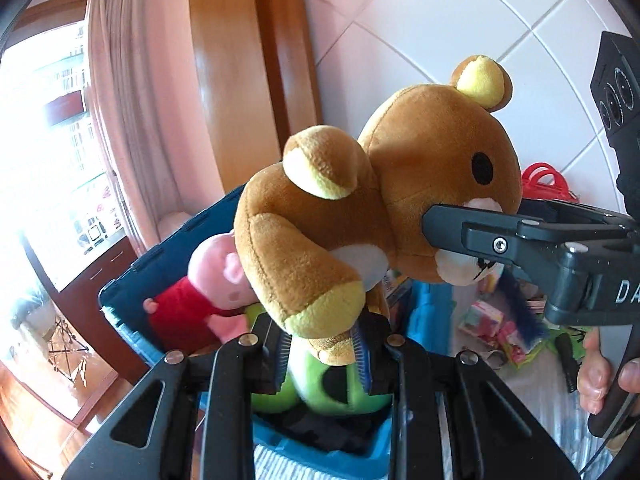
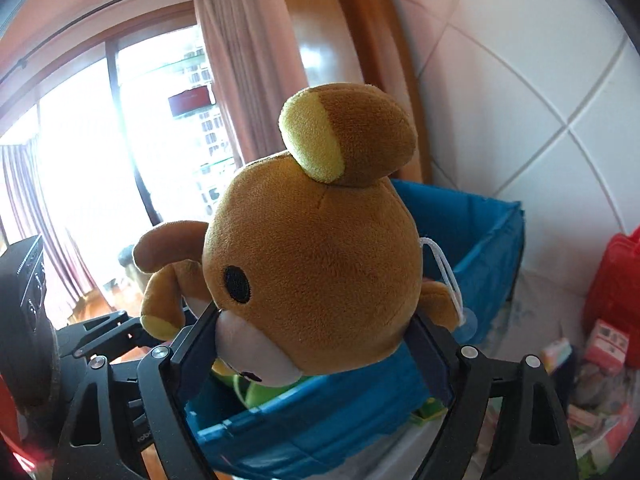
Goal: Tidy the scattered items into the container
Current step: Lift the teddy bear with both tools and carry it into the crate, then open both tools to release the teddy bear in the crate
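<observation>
- Bear plush [image 1: 372, 208] fills the middle of both views, held above the blue fabric bin [image 2: 472, 240] by both claws at once.
- Left claw [image 1: 324, 354] is clamped narrowly on a lower paw of the bear; the contact itself sits deep between the blue-ribbed pads and is partly hidden by the bear's leg.
- Right claw [image 2: 316, 344] grips the bear's head with its jaws standing wide, one finger by the muzzle, the other at the back of the head.
- Bin's interior is mostly screened by the bear in the right wrist view, with only a green scrap showing at 6 o'clock.
- Left wrist view alone shows what is already in the bin: a pink pig plush [image 1: 208, 284] in red at 9 o'clock of the bear and a green toy [image 1: 320, 392] beneath it.
- Left wrist view also shows the person's hand [image 1: 600, 372] at 4 o'clock on the right claw's handle.
- Scattered small items [image 1: 492, 320] on the floor at 4 o'clock are blurred and cannot be identified; a red basket [image 1: 544, 180] is cut off by the right claw.
- Bin stands close against the white tiled wall [image 2: 520, 80] and a wooden panel [image 1: 240, 60].
</observation>
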Available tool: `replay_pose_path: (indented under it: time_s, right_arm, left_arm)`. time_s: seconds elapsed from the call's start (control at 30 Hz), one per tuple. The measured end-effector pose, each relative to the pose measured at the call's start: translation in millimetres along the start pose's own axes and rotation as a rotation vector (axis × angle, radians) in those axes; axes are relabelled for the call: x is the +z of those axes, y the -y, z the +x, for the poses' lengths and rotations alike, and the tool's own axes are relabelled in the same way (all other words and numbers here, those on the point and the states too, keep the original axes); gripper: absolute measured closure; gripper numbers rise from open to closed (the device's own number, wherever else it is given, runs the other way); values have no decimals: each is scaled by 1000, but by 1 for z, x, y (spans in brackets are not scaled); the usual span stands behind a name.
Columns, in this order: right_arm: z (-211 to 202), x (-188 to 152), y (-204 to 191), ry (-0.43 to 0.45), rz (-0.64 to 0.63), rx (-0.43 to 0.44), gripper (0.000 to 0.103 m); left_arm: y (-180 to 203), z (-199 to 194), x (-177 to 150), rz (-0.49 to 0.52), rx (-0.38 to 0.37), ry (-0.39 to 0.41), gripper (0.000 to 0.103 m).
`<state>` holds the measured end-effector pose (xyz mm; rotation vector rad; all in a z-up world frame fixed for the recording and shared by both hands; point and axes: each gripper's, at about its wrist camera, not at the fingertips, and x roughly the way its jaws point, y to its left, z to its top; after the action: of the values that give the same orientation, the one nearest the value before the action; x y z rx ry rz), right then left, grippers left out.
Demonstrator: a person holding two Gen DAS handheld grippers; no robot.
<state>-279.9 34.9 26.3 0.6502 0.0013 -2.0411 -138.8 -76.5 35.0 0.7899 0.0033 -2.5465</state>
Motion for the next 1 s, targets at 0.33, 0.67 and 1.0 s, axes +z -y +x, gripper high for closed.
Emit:
replay_pose_path:
  time_s: [0.33,0.67,1.0]
  right_arm:
    - [129,3,-54,-292,3,-227,13]
    - [162,26,-40,-390,-45,-486,12]
    - [97,17,-57,-281,-8,-494,11]
  left_arm:
    - [-84,47,-39,-7,-9,-198,54]
    - [-88,81,-23,-35,-94,-240,52]
    - [-78,74,-9,-18,-111,-207,52]
